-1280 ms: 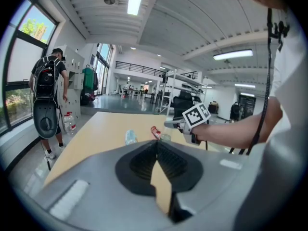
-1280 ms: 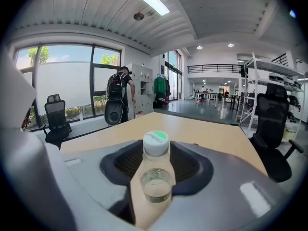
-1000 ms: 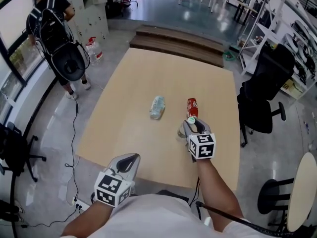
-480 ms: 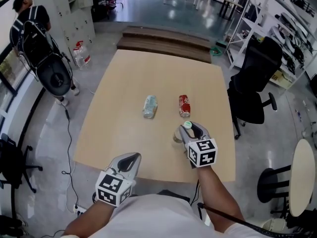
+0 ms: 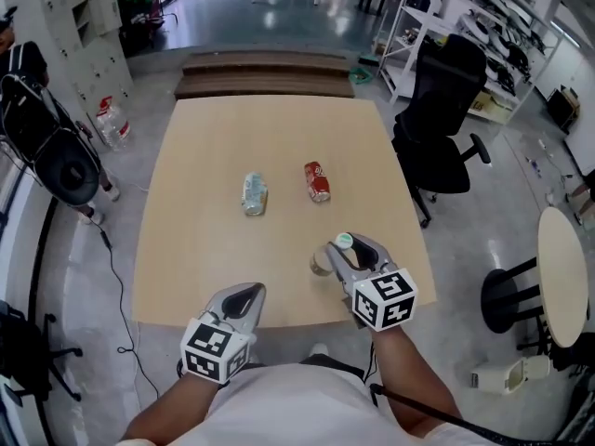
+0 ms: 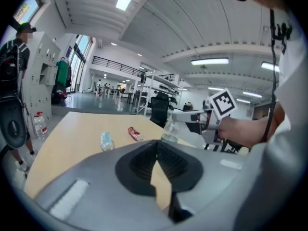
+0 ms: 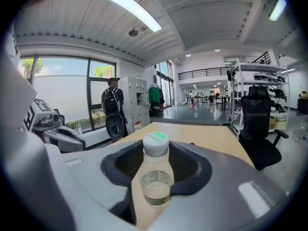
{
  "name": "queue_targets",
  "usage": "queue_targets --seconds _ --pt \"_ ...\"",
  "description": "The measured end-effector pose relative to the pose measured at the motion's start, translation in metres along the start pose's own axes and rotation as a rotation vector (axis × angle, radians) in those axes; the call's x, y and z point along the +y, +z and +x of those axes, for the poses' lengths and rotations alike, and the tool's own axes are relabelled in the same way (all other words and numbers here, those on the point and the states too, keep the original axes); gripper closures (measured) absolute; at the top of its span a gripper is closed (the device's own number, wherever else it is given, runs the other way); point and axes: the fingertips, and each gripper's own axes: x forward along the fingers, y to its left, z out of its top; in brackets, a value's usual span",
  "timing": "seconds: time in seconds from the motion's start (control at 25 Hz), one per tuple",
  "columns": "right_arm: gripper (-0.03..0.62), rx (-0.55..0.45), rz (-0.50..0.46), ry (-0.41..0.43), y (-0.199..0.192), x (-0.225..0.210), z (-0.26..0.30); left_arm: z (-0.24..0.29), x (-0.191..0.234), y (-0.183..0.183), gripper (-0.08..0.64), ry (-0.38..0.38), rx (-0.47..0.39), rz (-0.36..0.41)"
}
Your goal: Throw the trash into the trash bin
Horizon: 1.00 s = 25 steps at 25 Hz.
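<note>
My right claw (image 5: 346,254) is clenched on a small clear plastic bottle (image 7: 155,177) with a white and green cap (image 7: 156,142), and holds it above the near right corner of the pale wooden bench (image 5: 279,128). In the right gripper view the bottle sits between the two jaws, cap uppermost and base tipped toward the camera. It looks light, thin-walled and smooth, so I judge it would dent under a hard squeeze and could slide out of a loose one. The firmest hold is probably across the body just below the cap. I cannot tell whether any liquid is left inside. My left claw (image 6: 157,153) is shut with nothing in it, low at the near edge of the bench. Two more pieces of trash lie well apart from both claws at mid-bench: a crushed clear bottle (image 5: 254,193) and, just beside it, a crushed red can (image 5: 317,181). The can's print is too small to read. I cannot pick out a trash bin with any certainty in any view, and a black office chair (image 5: 444,110) stands past the bench's right edge.
</note>
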Motion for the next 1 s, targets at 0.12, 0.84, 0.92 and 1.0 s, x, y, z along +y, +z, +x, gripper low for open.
queue_targets --seconds 0.12,0.84,0.92,1.0 --pt "0.430 -0.010 0.028 -0.025 -0.001 0.005 -0.021 0.004 -0.005 0.004 0.551 -0.043 -0.004 0.015" --pt "0.431 -0.013 0.149 -0.340 -0.051 0.012 -0.130 0.016 -0.048 0.002 0.551 -0.315 0.054 0.110" --pt "0.430 -0.014 0.166 -0.378 -0.054 0.013 -0.144 0.020 -0.058 0.000 0.551 -0.358 0.069 0.121" --pt "0.431 -0.012 0.179 -0.418 -0.059 0.012 -0.158 0.028 -0.070 -0.001 0.551 -0.403 0.080 0.138"
